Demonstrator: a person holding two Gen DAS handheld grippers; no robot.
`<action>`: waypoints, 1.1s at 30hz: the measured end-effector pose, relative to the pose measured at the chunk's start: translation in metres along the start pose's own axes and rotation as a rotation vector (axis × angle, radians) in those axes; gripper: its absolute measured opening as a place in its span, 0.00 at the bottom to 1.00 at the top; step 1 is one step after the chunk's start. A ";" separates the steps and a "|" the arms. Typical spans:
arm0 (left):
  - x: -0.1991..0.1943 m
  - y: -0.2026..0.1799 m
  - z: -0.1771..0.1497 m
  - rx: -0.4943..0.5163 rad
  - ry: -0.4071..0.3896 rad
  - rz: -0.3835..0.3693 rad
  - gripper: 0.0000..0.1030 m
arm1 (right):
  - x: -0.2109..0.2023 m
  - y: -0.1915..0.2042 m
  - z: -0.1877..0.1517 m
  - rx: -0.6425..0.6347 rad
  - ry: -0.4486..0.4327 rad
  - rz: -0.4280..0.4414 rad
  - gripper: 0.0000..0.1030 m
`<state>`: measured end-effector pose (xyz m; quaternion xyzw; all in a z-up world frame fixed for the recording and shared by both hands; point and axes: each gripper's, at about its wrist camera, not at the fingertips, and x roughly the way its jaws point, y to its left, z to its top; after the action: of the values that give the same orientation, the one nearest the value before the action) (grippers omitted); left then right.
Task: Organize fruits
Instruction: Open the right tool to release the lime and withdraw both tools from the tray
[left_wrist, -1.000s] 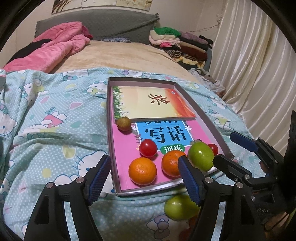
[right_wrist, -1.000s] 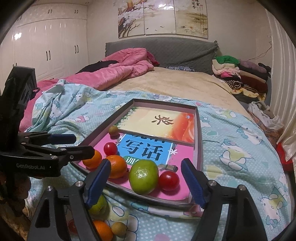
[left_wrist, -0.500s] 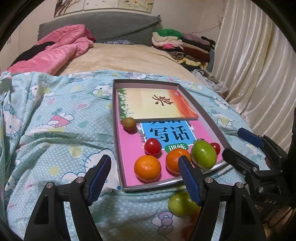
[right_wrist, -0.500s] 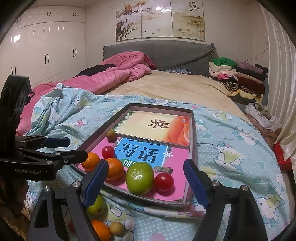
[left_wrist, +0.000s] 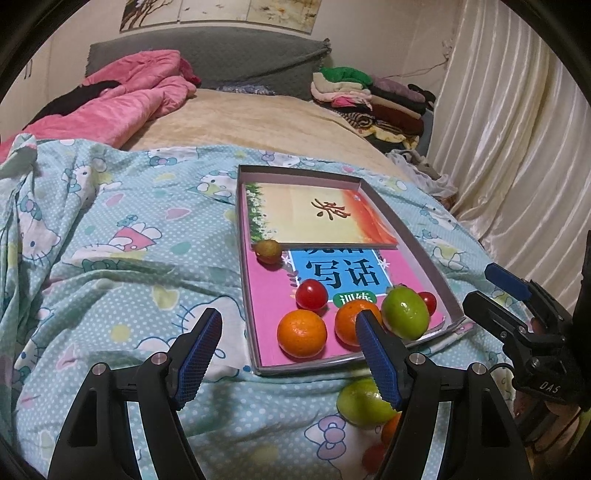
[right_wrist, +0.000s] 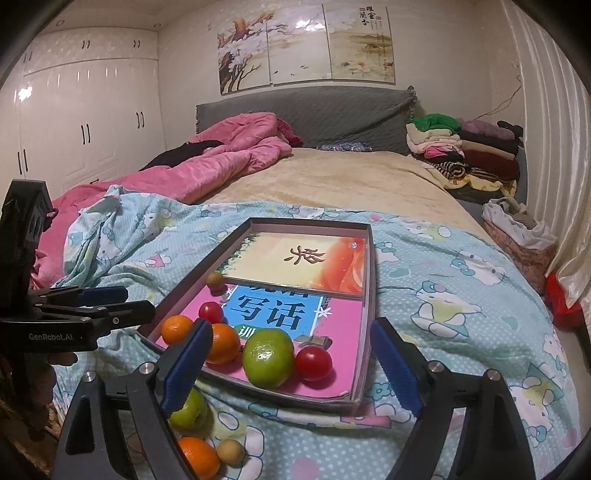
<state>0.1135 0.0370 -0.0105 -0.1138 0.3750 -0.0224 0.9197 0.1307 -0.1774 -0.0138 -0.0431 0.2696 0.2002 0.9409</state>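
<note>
- Shallow grey tray (right_wrist: 369, 280) on the patterned bedspread, lined with two books
- In the tray's near end: two oranges (right_wrist: 221, 343), one green fruit (right_wrist: 268, 358), two red tomatoes (right_wrist: 313, 363) — clustered, some touching
- Small brownish fruit (right_wrist: 215, 279) lies apart, at the tray's left wall by the upper book
- Outside, just before the tray: a second green fruit (right_wrist: 190, 410), an orange (right_wrist: 199, 456), a small tan fruit (right_wrist: 231, 451)

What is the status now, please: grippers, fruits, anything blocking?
Left hand-held gripper open, empty. Right hand-held gripper just opening, nothing between pads. Six fruits in tray; green fruit and others outside. Nothing blocking.
</note>
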 end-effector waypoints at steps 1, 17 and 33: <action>-0.001 0.000 0.000 -0.001 0.000 -0.002 0.74 | -0.001 0.000 0.000 0.001 -0.001 0.002 0.84; -0.008 -0.006 -0.003 0.013 -0.008 -0.013 0.74 | -0.009 0.001 -0.004 0.018 0.017 0.004 0.87; -0.018 -0.017 -0.008 0.044 -0.008 -0.031 0.74 | -0.017 0.011 -0.012 0.055 0.068 0.033 0.87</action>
<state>0.0956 0.0207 0.0000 -0.0993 0.3691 -0.0445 0.9230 0.1073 -0.1752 -0.0146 -0.0198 0.3075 0.2065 0.9287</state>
